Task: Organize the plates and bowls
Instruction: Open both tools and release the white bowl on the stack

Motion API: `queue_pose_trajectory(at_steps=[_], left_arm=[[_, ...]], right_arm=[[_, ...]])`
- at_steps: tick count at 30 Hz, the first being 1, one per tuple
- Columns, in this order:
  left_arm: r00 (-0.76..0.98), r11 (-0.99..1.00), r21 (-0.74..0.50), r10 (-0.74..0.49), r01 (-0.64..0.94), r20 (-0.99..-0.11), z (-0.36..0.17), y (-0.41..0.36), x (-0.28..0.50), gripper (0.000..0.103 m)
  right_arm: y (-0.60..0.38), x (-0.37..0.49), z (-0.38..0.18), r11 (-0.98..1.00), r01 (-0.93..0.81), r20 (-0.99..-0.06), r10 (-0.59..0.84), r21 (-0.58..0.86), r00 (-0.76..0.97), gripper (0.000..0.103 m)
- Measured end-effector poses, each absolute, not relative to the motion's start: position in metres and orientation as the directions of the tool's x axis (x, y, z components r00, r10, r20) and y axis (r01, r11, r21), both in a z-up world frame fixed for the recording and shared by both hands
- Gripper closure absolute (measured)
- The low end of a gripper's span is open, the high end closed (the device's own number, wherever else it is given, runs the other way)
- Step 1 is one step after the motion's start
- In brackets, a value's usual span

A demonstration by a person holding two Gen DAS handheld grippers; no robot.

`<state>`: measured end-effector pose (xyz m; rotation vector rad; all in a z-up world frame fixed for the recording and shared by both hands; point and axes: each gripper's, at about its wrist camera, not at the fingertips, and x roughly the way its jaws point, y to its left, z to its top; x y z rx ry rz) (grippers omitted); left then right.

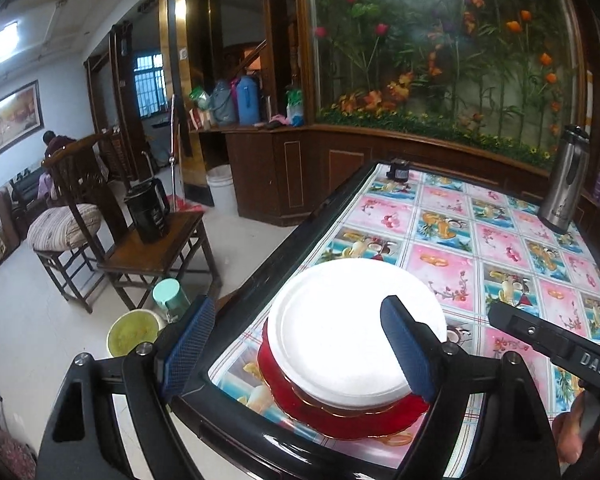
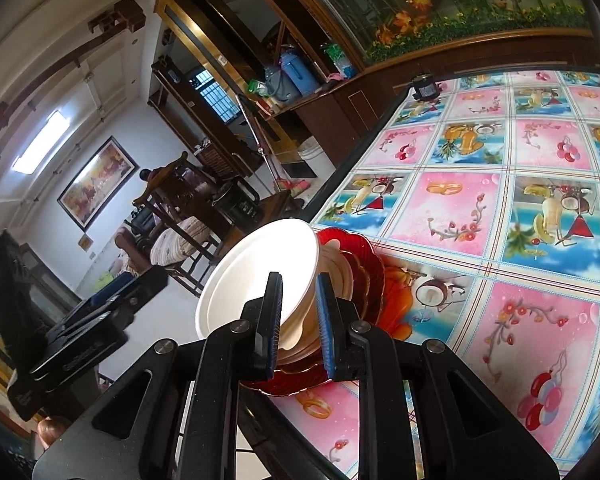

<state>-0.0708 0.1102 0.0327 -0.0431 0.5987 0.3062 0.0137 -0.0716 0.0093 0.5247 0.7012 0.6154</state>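
Observation:
A white bowl (image 1: 352,332) tops a stack on a red scalloped plate (image 1: 340,416) at the near left corner of the table (image 1: 500,248). My left gripper (image 1: 300,344) is open wide. One pad hangs past the table edge and the other stands over the bowl's right side, neither touching it. In the right wrist view the white bowl (image 2: 260,272) rests on smaller white bowls (image 2: 336,276) and the red plate (image 2: 366,264). My right gripper (image 2: 299,320) has its jaws almost together with nothing pinched, just short of the stack. From the left wrist view, the right gripper (image 1: 540,340) is clear of the bowl.
A steel flask (image 1: 564,184) stands at the table's far right and a small black device (image 1: 398,170) at its far end. Left of the table are a wooden chair with a black jug (image 1: 148,212), a green cup (image 1: 168,294) and a basin (image 1: 132,332) on the floor.

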Motion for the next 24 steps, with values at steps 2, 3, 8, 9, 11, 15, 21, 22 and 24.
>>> queue_pose_trajectory(at_steps=[2, 3, 8, 9, 11, 15, 21, 22, 24], left_arm=[[0.781, 0.953, 0.033, 0.266, -0.301, -0.565, 0.031, 0.112, -0.072, 0.018], [0.783, 0.952, 0.023, 0.265, -0.305, -0.564, 0.031, 0.113, -0.074, 0.018], [0.793, 0.941, 0.056, 0.313, -0.334, -0.523, 0.032, 0.111, -0.082, 0.018], [0.793, 0.939, 0.059, 0.318, -0.338, -0.519, 0.032, 0.111, -0.083, 0.018], [0.795, 0.943, 0.052, 0.306, -0.329, -0.524, 0.031, 0.11, -0.083, 0.018], [0.786, 0.948, 0.047, 0.289, -0.316, -0.546, 0.029, 0.108, -0.083, 0.018], [0.786, 0.951, 0.03, 0.273, -0.309, -0.555, 0.029, 0.107, -0.086, 0.018], [0.788, 0.951, 0.026, 0.271, -0.308, -0.553, 0.03, 0.106, -0.087, 0.018], [0.795, 0.952, 0.018, 0.265, -0.305, -0.546, 0.031, 0.106, -0.088, 0.018]], right_arm=[[-0.071, 0.012, 0.01, 0.702, -0.344, -0.424, 0.673, 0.623, 0.606, 0.086], [-0.07, 0.012, 0.011, 0.702, -0.349, -0.423, 0.675, 0.621, 0.605, 0.086], [-0.058, 0.005, 0.015, 0.709, -0.396, -0.412, 0.679, 0.584, 0.607, 0.086], [-0.055, 0.003, 0.016, 0.711, -0.409, -0.41, 0.68, 0.572, 0.608, 0.086], [-0.049, -0.001, 0.019, 0.722, -0.43, -0.413, 0.674, 0.541, 0.613, 0.086], [-0.04, -0.008, 0.022, 0.74, -0.452, -0.418, 0.661, 0.498, 0.623, 0.086], [-0.043, -0.01, 0.022, 0.742, -0.446, -0.414, 0.657, 0.5, 0.63, 0.086], [-0.044, -0.009, 0.021, 0.743, -0.444, -0.416, 0.657, 0.502, 0.629, 0.086], [-0.044, -0.012, 0.022, 0.744, -0.442, -0.416, 0.655, 0.502, 0.631, 0.086]])
